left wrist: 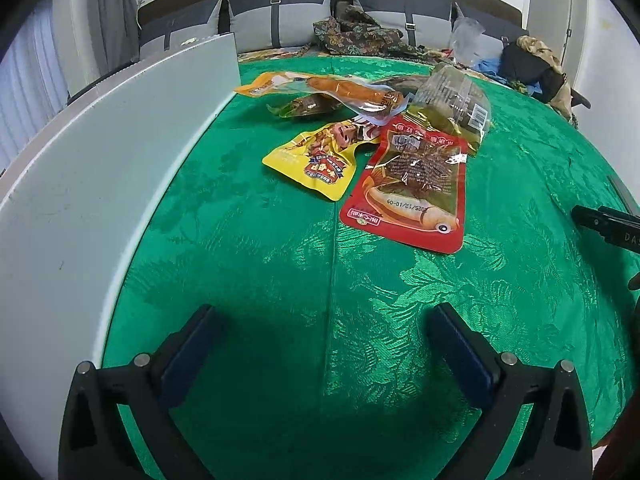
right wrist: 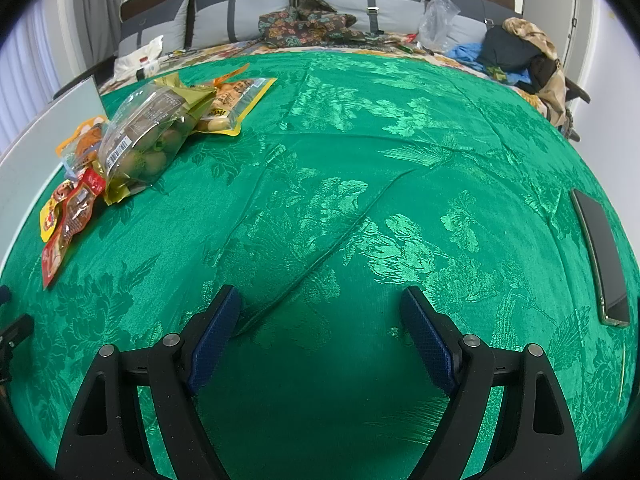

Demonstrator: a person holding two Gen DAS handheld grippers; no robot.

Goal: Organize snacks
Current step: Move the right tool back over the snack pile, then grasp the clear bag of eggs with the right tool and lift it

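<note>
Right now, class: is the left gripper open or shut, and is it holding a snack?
Open and empty. The left gripper has its blue pads spread wide over bare green tablecloth, and the red snack packet lies well ahead, untouched.

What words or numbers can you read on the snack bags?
"2025/12/10-09": a date stamp, printed upside down on the red fish snack packet.
"DAS": cut-off letters on the right gripper, at the edge of the left wrist view.
Yellow snack packet: badge lettering too blurred to read.
Clear bag of green snacks: barcode and label print too small to read.
Orange sausage packet: nothing readable.
</note>
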